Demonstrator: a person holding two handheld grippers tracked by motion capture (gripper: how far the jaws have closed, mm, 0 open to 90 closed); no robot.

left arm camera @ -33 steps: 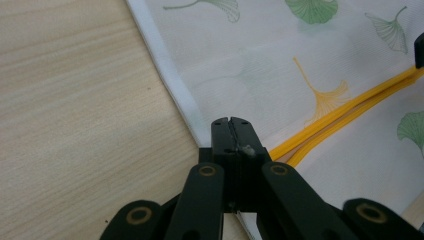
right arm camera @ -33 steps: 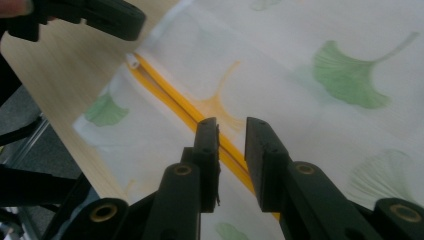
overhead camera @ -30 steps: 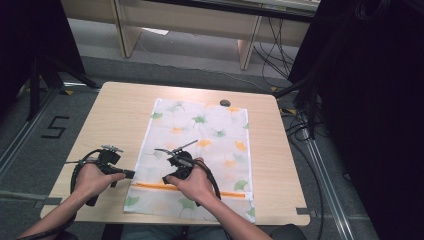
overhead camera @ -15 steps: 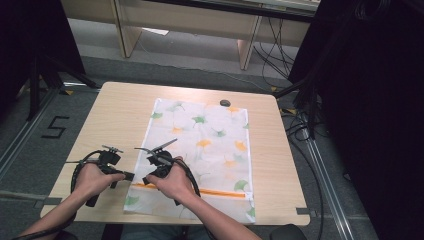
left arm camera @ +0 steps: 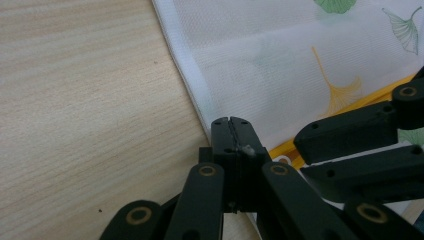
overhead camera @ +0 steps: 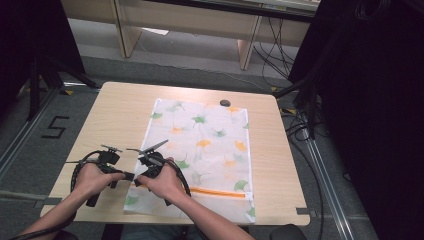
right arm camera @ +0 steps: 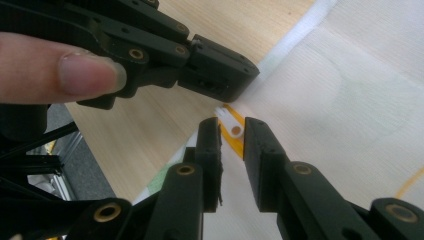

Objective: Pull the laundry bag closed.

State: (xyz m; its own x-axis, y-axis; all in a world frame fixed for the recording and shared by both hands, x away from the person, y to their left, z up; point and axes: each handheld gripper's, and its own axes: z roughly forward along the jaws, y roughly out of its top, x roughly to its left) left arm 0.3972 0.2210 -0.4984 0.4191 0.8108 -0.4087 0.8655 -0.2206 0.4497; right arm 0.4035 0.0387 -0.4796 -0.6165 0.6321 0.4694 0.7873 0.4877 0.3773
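A white mesh bag [overhead camera: 200, 150] with ginkgo-leaf prints is lying flat on the table, its orange zipper [overhead camera: 215, 192] running across the near end.

Bench [overhead camera: 115, 115]: pale wood-grain top, rectangular with rounded corners, seen from above.
Floor [overhead camera: 30, 145]: grey carpet around the bench, with a black number 5 [overhead camera: 55, 128] marked on it to the left.
Floor rails [overhead camera: 325, 175]: metal strips running along the floor on both sides of the bench.
Far furniture [overhead camera: 200, 22]: light wooden legs and panels of what may be another table, beyond the bench.
Cables [overhead camera: 280, 55]: dark wires trailing across the floor at the far right.
Dark screens [overhead camera: 370, 110]: black panels or drapes on the right and upper left.
Light: even, soft, indoor.
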